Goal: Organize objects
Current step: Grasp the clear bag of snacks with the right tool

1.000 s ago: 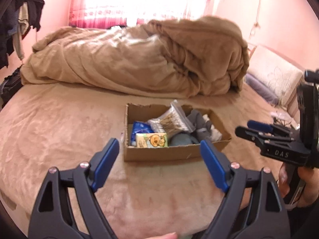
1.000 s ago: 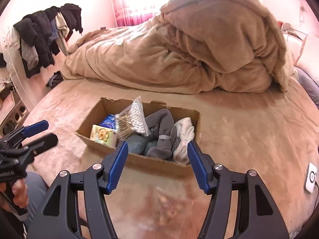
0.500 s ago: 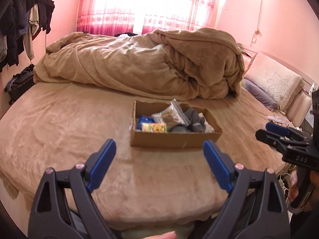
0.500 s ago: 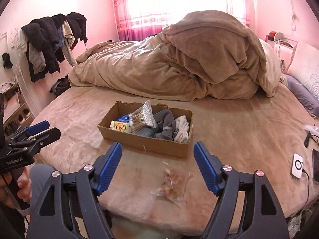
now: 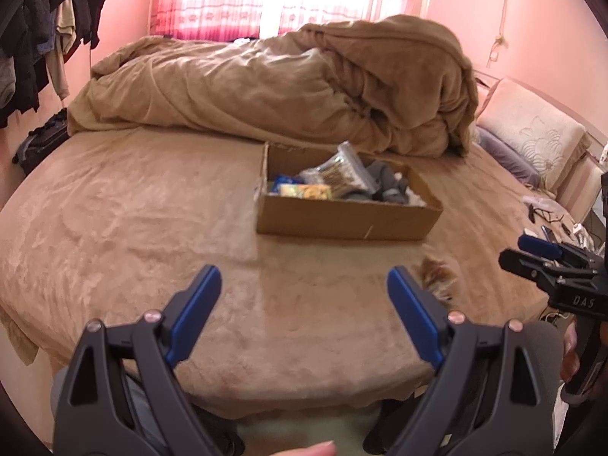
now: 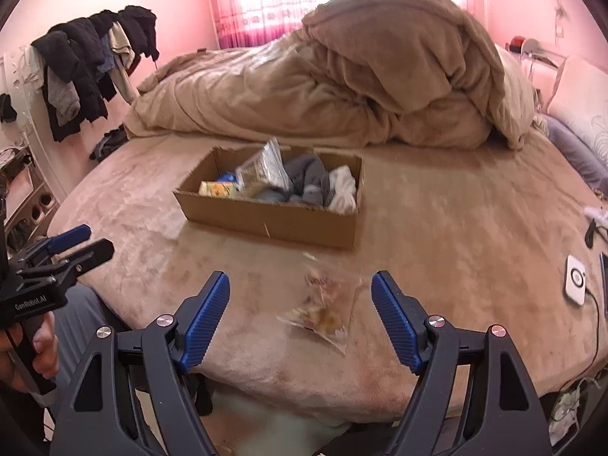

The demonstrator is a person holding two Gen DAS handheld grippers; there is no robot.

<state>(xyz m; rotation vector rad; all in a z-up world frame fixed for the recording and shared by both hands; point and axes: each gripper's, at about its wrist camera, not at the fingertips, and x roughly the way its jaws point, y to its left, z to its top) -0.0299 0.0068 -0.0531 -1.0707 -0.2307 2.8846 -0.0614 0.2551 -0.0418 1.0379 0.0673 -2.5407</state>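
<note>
A low cardboard box (image 5: 342, 218) (image 6: 266, 216) sits on the brown bed. It holds a clear bag of cotton swabs (image 6: 266, 167), a yellow packet (image 6: 218, 189), grey and white socks (image 6: 319, 186) and a blue item. A clear bag of brownish snacks (image 6: 326, 311) lies loose on the bed in front of the box, between my right gripper's fingers; it also shows in the left wrist view (image 5: 437, 277). My left gripper (image 5: 304, 311) is open and empty near the bed's front edge. My right gripper (image 6: 300, 315) is open and empty, just short of the snack bag.
A heaped brown duvet (image 5: 285, 87) fills the back of the bed. Pillows (image 5: 532, 133) lie at the right. Clothes hang at the left (image 6: 91, 57). A white charger with cable (image 6: 575, 279) lies on the bed's right edge.
Both grippers have pulled back from the box toward the bed's front edge. The snack bag has come into view in front of the box. Both stay open.
</note>
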